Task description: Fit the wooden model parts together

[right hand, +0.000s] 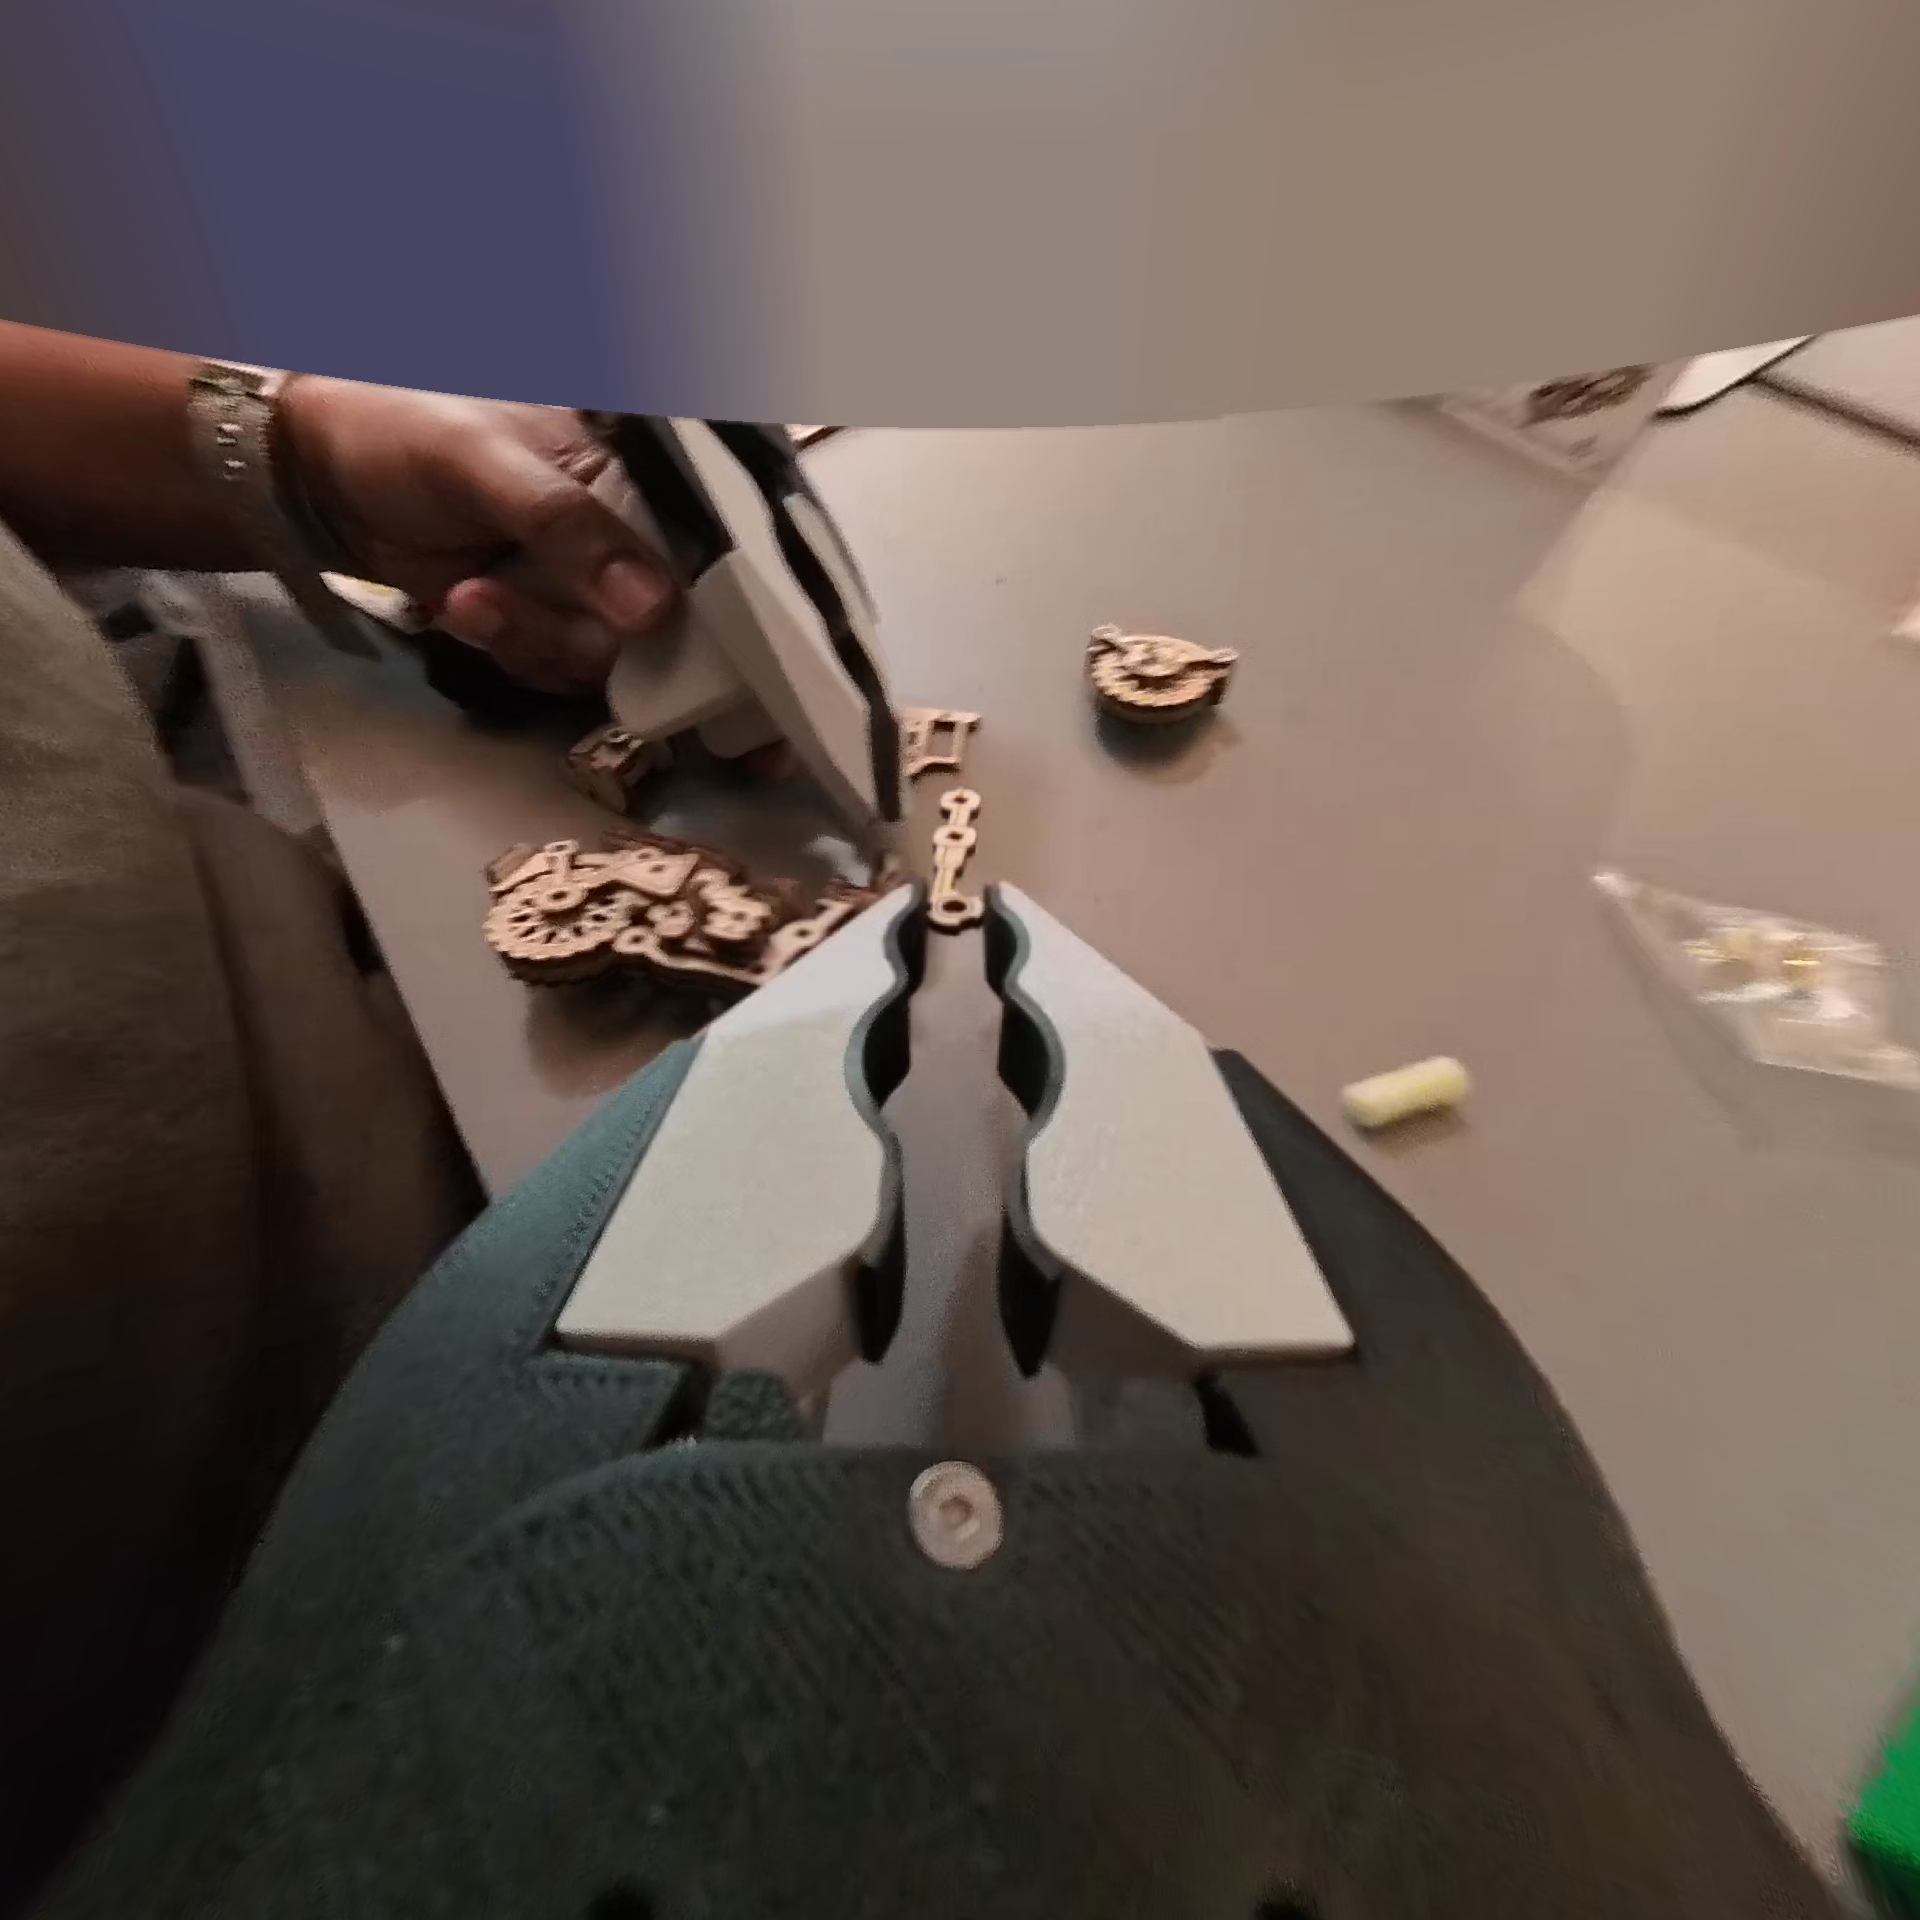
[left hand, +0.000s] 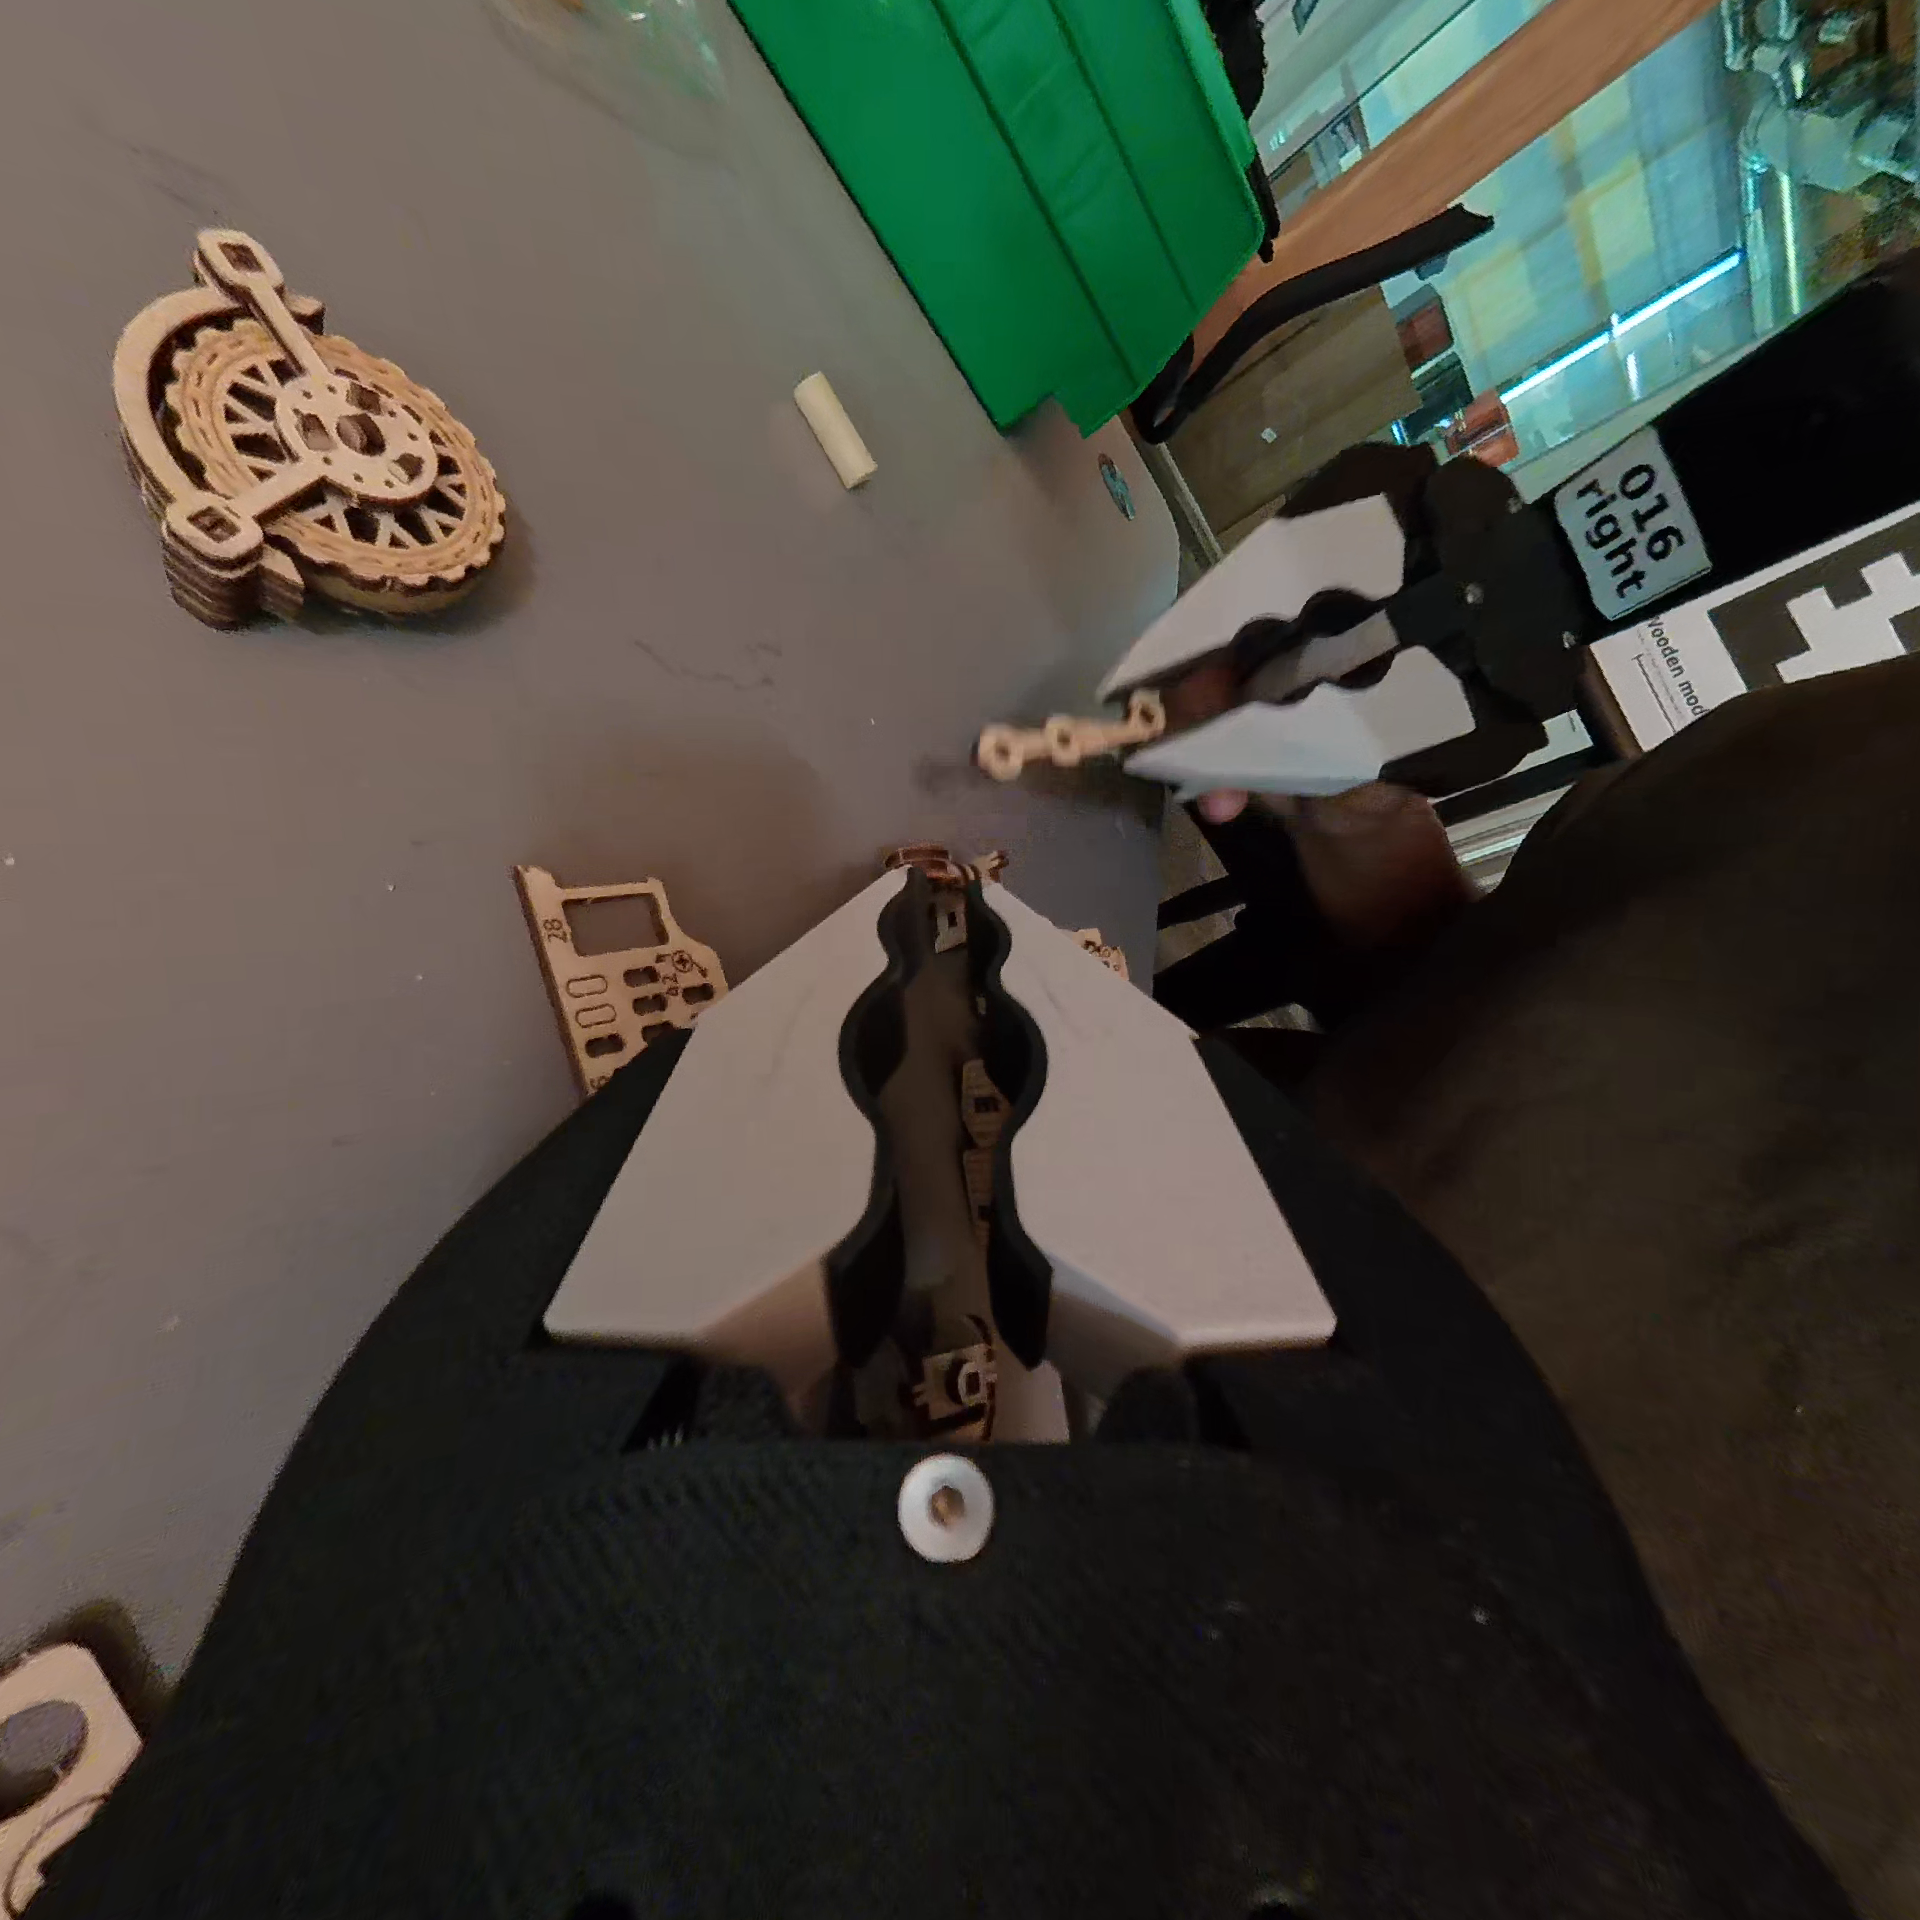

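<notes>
My right gripper (right hand: 956, 902) is shut on one end of a slim wooden link strip (right hand: 956, 847) with round holes and holds it just above the grey table (right hand: 1351, 810). In the left wrist view the right gripper (left hand: 1138, 732) holds the strip (left hand: 1060, 743) out to the left. My left gripper (left hand: 940, 881) is shut on the edge of the wooden model body (right hand: 623, 920), which lies on the table and shows through the finger gap (left hand: 977, 1112). From the right wrist view the left gripper (right hand: 881, 816) points down at the body's right end, close to the strip.
A finished wheel assembly (left hand: 312, 436) (right hand: 1158, 670) lies farther out. A flat cut-out panel (left hand: 623, 966) (right hand: 940, 740) lies beside my left gripper. There is also a cream cylinder (left hand: 834, 431) (right hand: 1403, 1091), a green bin (left hand: 1018, 187), a clear parts bag (right hand: 1766, 966) and a small wooden block (right hand: 613, 764).
</notes>
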Demonstrator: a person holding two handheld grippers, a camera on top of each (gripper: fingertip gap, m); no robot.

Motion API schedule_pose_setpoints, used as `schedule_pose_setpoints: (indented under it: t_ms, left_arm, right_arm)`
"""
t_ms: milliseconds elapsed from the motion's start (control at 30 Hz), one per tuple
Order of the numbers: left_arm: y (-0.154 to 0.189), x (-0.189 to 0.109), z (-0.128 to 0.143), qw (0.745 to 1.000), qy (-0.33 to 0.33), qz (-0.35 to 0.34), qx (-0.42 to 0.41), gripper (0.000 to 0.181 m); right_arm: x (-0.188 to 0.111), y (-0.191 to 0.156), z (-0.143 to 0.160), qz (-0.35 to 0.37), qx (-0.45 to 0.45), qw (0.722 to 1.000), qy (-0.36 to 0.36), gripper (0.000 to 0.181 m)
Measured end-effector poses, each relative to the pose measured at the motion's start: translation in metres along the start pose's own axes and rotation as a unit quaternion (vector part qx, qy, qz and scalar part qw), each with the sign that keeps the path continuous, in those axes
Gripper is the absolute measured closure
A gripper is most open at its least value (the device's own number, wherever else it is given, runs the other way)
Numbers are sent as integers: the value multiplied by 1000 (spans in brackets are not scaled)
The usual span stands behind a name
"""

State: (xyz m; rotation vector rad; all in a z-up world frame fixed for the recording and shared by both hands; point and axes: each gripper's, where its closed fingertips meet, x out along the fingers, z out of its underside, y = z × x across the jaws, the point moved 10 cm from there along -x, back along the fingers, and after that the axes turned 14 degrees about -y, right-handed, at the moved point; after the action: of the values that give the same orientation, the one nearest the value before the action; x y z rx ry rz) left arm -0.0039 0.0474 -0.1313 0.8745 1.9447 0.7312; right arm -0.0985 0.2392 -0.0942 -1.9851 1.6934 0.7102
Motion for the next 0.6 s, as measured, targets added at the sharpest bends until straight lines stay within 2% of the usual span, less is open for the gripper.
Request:
schedule_pose_setpoints:
  t_ms: [67, 133, 300, 467, 600]
  left_arm:
    - [0, 0, 0, 1000, -1, -2, 1, 177]
    - [0, 1, 0, 1000, -6, -3, 2, 178]
    - [1, 2, 1, 1000, -7, -8, 3, 178]
    - [1, 3, 0, 1000, -12, -9, 3, 177]
    - [5, 4, 1, 999, -16, -15, 25, 164]
  right_arm:
    - [-6, 3, -1, 6, 7, 1000, 10, 172]
    - [-3, 1, 1, -27, 21, 999, 3, 173]
    - [5, -4, 1, -39, -7, 999, -31, 172]
    - [10, 0, 5, -38, -21, 999, -33, 172]
    - [-3, 13, 3, -42, 15, 999, 21, 172]
